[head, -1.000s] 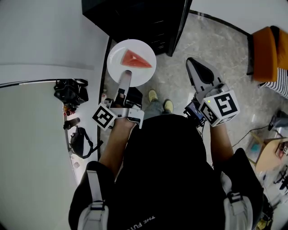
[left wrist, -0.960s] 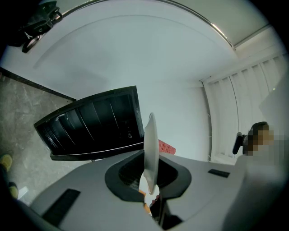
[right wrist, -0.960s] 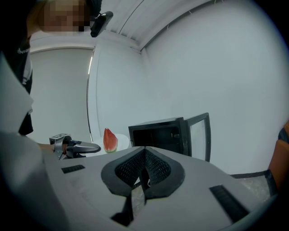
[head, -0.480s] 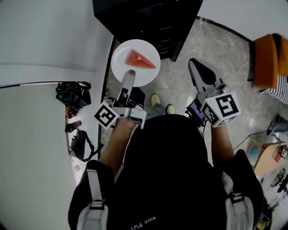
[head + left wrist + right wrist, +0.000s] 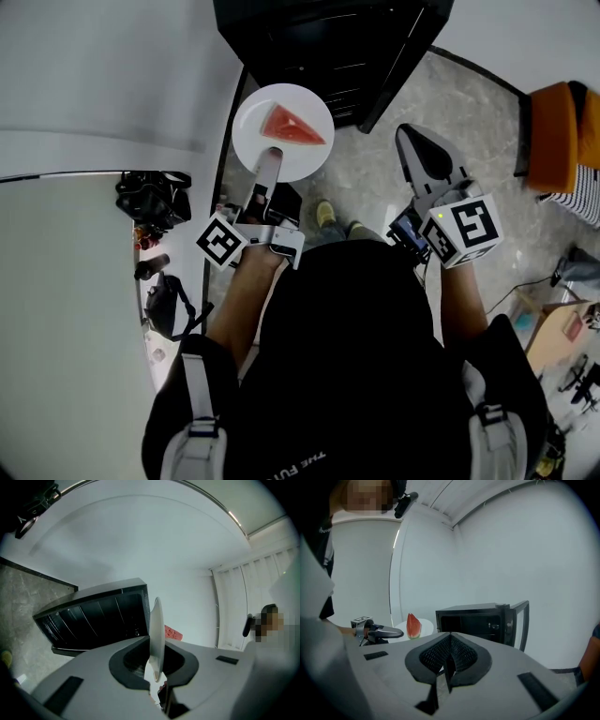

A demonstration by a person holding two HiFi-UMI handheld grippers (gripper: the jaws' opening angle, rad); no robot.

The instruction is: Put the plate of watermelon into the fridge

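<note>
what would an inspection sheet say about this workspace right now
surface: pale top at the left, bearing only the clutter
job's things: white plate held level in the air in front of the black fridge; watermelon wedge on it; fridge door open
clutter: black gear and a dark bag at the pale top's edge
grippers: left tongs shut on the plate's near rim; right tongs shut, empty
cables: thin cable on the floor at right
surroundings: grey stone floor, orange seat
</note>
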